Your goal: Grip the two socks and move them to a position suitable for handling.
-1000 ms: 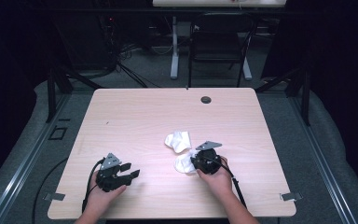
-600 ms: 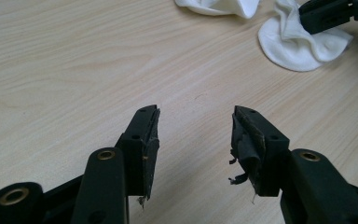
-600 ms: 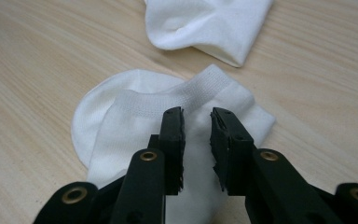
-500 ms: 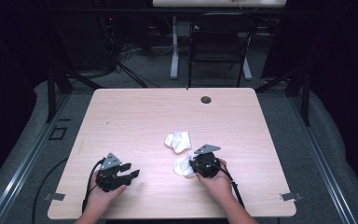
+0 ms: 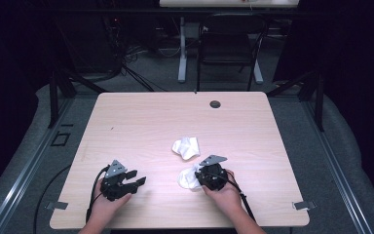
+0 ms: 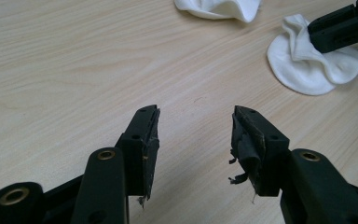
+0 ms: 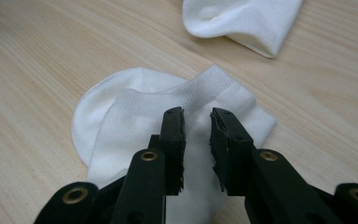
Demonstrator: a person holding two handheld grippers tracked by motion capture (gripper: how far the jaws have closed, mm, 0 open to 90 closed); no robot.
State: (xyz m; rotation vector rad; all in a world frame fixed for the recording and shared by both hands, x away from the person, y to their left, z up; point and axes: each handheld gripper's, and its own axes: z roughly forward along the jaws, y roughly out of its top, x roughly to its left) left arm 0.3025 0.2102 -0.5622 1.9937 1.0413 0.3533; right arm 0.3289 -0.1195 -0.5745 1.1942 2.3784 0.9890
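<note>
The near white sock [image 7: 168, 112] lies directly beneath the right gripper [image 7: 196, 122], fingers narrowly parted, nothing yet grasped; the left gripper [image 6: 196, 126], released, is held well apart.

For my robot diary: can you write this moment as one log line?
left gripper: open, over bare table | right gripper: jaws narrow, on near sock | far sock: untouched

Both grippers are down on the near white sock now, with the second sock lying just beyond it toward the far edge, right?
Not both. Only the right gripper is on the near white sock. The left gripper sits apart over bare table, jaws open on nothing, as the high view and the left gripper view show. The second sock does lie just beyond.
</note>
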